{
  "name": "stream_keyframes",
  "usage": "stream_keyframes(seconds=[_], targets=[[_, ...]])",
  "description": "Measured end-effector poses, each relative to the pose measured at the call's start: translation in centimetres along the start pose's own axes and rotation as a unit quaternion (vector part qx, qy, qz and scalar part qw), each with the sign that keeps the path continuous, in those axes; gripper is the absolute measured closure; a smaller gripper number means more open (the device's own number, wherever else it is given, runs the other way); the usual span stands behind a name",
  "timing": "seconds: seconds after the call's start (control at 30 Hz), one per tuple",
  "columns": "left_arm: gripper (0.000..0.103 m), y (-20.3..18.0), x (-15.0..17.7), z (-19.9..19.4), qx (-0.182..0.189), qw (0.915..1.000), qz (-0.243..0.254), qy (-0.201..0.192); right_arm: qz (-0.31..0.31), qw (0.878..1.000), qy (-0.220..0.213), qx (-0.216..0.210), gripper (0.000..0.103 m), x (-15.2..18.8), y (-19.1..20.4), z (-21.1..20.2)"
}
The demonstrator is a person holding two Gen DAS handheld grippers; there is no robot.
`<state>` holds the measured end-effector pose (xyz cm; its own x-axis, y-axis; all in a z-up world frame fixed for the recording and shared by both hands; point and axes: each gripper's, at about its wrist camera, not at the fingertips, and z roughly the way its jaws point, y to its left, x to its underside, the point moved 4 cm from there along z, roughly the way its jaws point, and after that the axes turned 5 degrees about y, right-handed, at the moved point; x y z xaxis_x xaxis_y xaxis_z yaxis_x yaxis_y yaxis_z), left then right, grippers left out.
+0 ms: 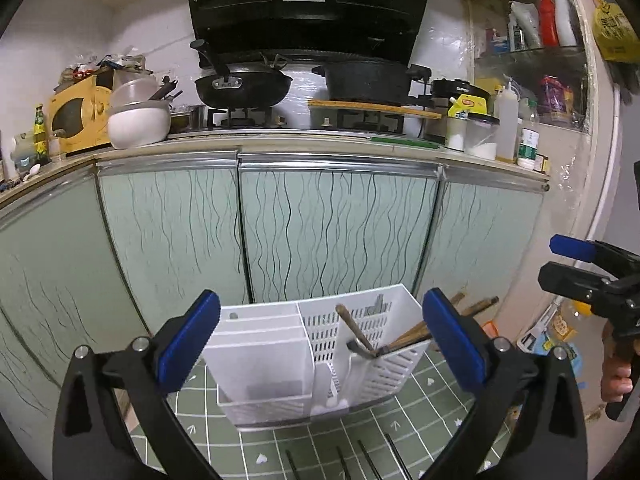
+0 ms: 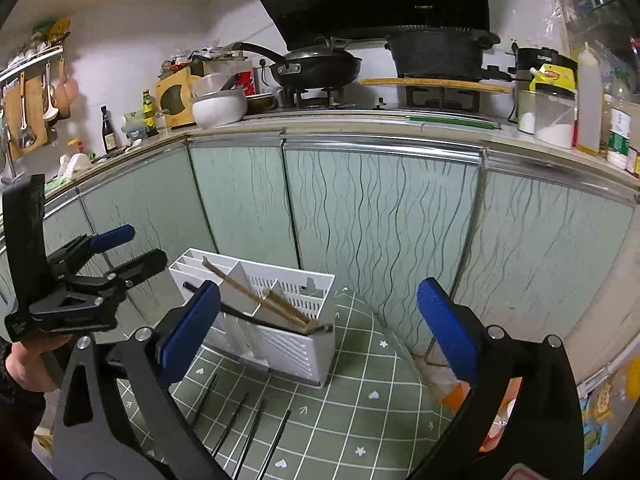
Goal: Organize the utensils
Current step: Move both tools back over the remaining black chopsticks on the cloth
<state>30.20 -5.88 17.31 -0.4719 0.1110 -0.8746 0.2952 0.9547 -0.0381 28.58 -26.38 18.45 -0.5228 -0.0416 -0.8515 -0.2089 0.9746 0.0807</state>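
Observation:
A white utensil caddy (image 1: 264,360) (image 2: 296,348) stands on a green checked cloth (image 1: 420,440) (image 2: 360,400). Brown wooden chopsticks (image 1: 404,338) (image 2: 260,300) lean in its slatted compartment beside a dark-headed utensil (image 1: 360,350). Several black chopsticks (image 2: 240,416) (image 1: 368,460) lie loose on the cloth in front of the caddy. My left gripper (image 1: 320,320) (image 2: 140,246) is open, hovering just before the caddy with nothing in its jaws. My right gripper (image 2: 320,320) (image 1: 556,260) is open too, to the right of the left one, and holds nothing.
Pale green cabinet doors (image 1: 332,224) rise right behind the cloth. The counter above carries a wok (image 1: 244,86), a black pot (image 1: 366,78), a white bowl (image 1: 138,122) and jars (image 1: 482,136). Colourful packages (image 1: 560,336) lie at the right. A person's hand (image 2: 28,364) grips the left gripper's handle.

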Motion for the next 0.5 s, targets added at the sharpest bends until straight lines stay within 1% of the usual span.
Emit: stream_keyframes(seconds=[0.2,0.5], targets=[[0.005,0.0,1.3,-3.2,-0.004,1.0000,-0.002,-0.001,-0.008,1.000,-0.007,0.011,0.008,2.1,0.9,-2.6],[0.005,-0.1,3.0,-8.1,-0.015,0.9998,0.000,-0.012,0.000,1.000,-0.013,0.024,0.008,4.6,2.1,-5.7]])
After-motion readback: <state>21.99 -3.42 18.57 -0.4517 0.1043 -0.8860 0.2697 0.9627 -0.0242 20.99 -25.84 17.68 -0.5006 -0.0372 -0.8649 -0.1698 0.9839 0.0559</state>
